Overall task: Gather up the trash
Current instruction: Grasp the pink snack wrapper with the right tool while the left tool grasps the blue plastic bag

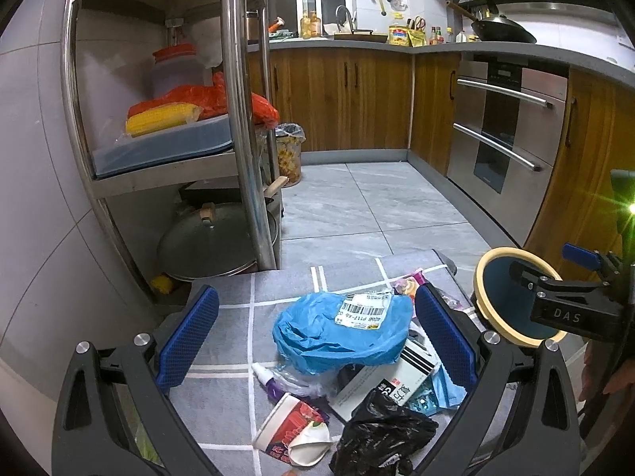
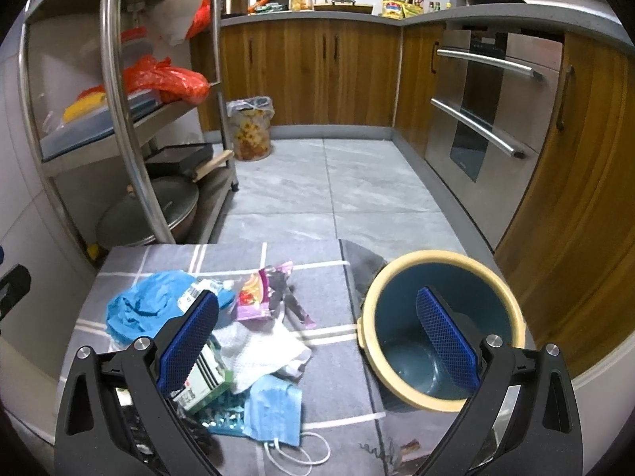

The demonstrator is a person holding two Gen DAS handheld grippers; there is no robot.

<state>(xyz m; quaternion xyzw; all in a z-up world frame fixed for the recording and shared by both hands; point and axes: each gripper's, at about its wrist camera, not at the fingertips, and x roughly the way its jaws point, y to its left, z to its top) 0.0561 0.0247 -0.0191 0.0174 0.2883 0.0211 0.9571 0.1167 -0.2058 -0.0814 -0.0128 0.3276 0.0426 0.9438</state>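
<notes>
Crinkled blue plastic mailer bag (image 1: 341, 329) left of round cream-rimmed teal bin (image 2: 440, 329) on grey checked mat (image 2: 333, 357), left gripper (image 1: 317, 341) and right gripper (image 2: 317, 341) spread wide, empty.

Both grippers, left gripper (image 1: 317, 341) and right gripper (image 2: 317, 341): black angular arms, silver screws, blue textured pads (image 1: 186, 337); white "DAS" lettering.

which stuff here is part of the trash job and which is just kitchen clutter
Job:
blue bag
black bag
paper cup
face mask
white cloth
snack wrapper
carton
bin, with nothing visible inside
both grippers, open: left, right

Just lying about:
corn
red bag
pot lid
floral bin
wok
</notes>
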